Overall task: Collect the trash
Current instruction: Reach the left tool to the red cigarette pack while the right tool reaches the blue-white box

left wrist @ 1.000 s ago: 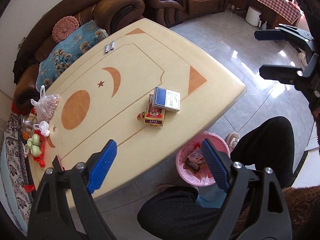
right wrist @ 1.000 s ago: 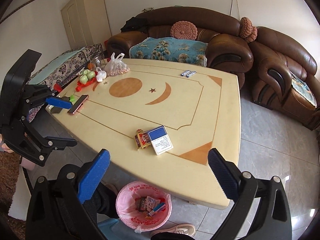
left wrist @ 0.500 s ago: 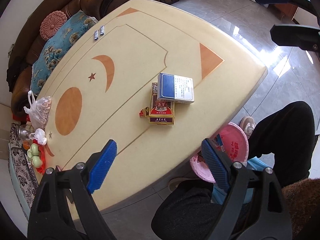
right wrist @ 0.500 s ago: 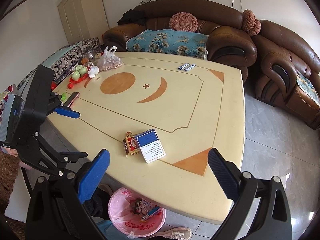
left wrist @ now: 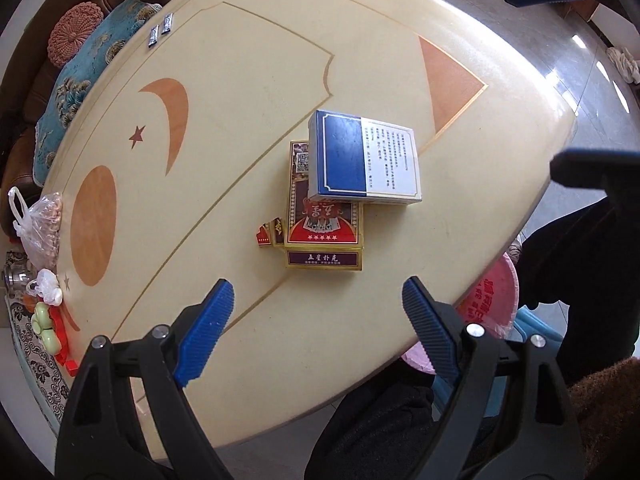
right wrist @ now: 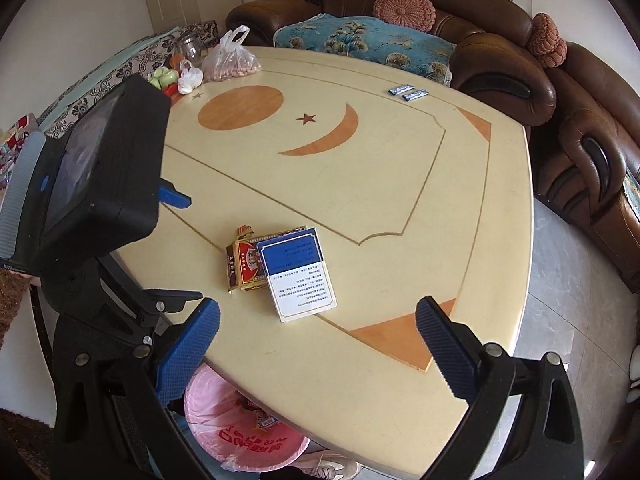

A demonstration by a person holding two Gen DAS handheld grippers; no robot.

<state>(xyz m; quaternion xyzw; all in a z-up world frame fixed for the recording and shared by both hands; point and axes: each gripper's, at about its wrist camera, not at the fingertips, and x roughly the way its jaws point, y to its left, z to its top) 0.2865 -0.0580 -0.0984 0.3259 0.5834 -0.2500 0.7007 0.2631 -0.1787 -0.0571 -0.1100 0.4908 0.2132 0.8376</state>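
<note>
Two boxes lie stacked near the edge of the surface closest to me: a blue-and-white box resting partly on a red card box, with a small red pack touching the card box's side. In the left wrist view the card box's long axis runs from my jaws toward the far side, its purple end panel facing me; the blue box sits on its far half, overhanging to the right, with its blue part to the left and its printed white part to the right. In the right wrist view the blue box lies with its long axis roughly toward me, white part nearest.

My left gripper hovers just short of the stack, jaws wide apart with nothing between them. My right gripper is also spread wide and empty, the blue box just beyond its fingertips. The pink bin stands on the floor below the surface's edge, with some packs already inside.
</note>
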